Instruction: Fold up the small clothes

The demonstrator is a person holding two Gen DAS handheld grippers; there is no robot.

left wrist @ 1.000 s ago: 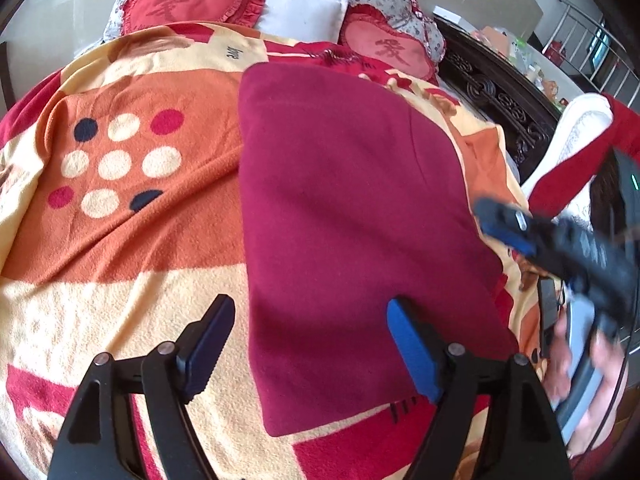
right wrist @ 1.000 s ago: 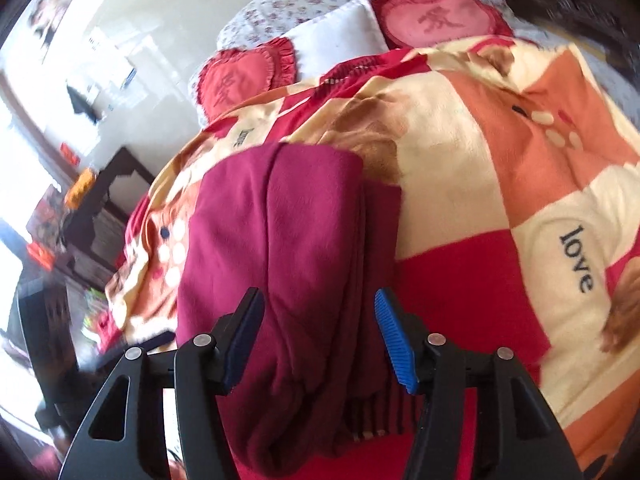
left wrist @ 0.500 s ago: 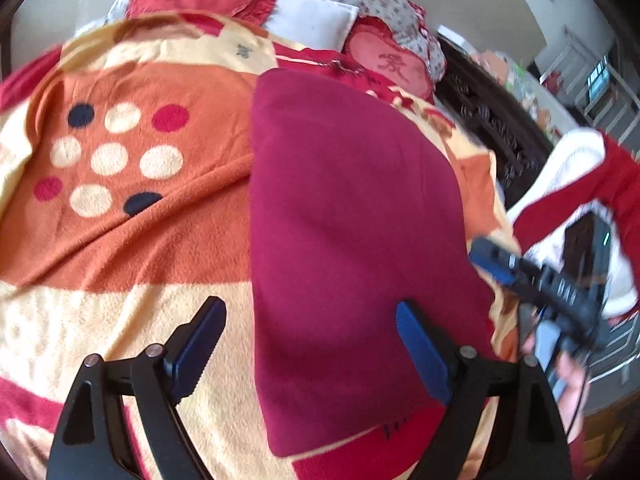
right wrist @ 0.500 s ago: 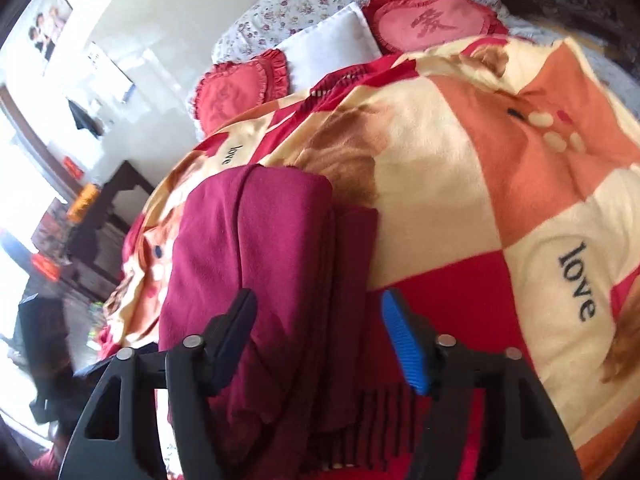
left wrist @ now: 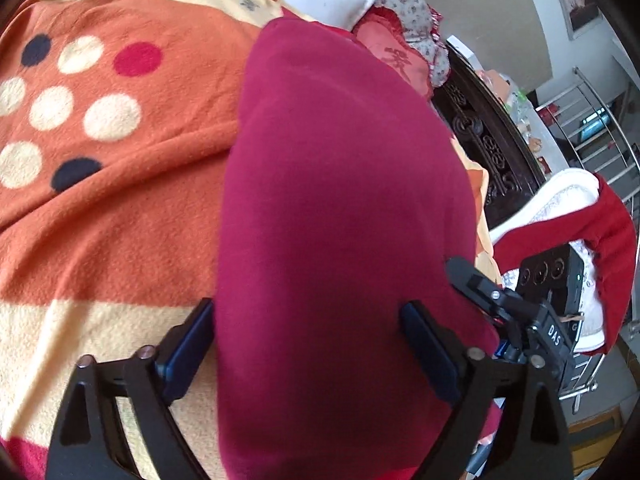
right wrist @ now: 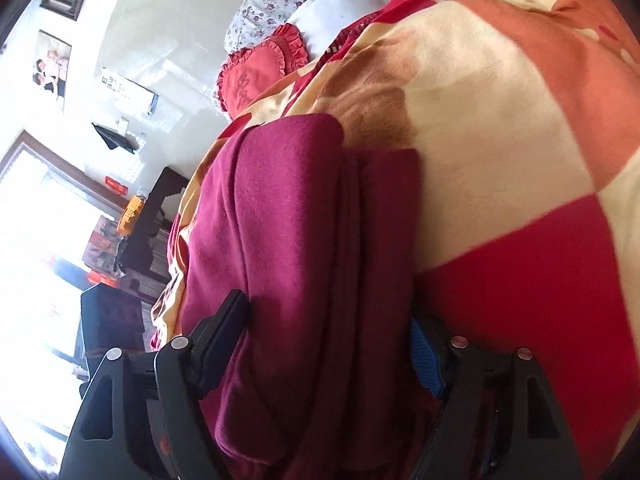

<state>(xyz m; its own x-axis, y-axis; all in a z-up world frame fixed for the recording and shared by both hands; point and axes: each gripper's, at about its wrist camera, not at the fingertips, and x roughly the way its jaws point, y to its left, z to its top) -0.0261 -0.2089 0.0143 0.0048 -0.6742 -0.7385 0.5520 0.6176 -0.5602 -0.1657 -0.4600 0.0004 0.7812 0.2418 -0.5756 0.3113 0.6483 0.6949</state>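
A: Left wrist view: the maroon garment [left wrist: 340, 220] lies folded into a long strip on the patterned blanket [left wrist: 120, 200], near the bed's edge. The left gripper [left wrist: 308, 340] straddles its near end, jaws apart and closing, cloth between them but the pads not visibly pressing. The right gripper [left wrist: 492, 300] sits at the strip's right edge.

B: Right wrist view agrees. The right gripper [right wrist: 332, 336] has its jaws spread and opening around the stacked layers [right wrist: 320, 240], no bite yet.

A: Risks?

B: Judgement only: a pad could catch just the top layer, so the stack peels apart on lifting. A jaw digging low could pinch the blanket too. Uneven bites between the two hands would skew the next fold.

A: Against the earlier frames?

B: Both grippers are lower and closer in; the garment fills more of each view. The right jaws are wider than a second ago, now taking in the whole bundle.
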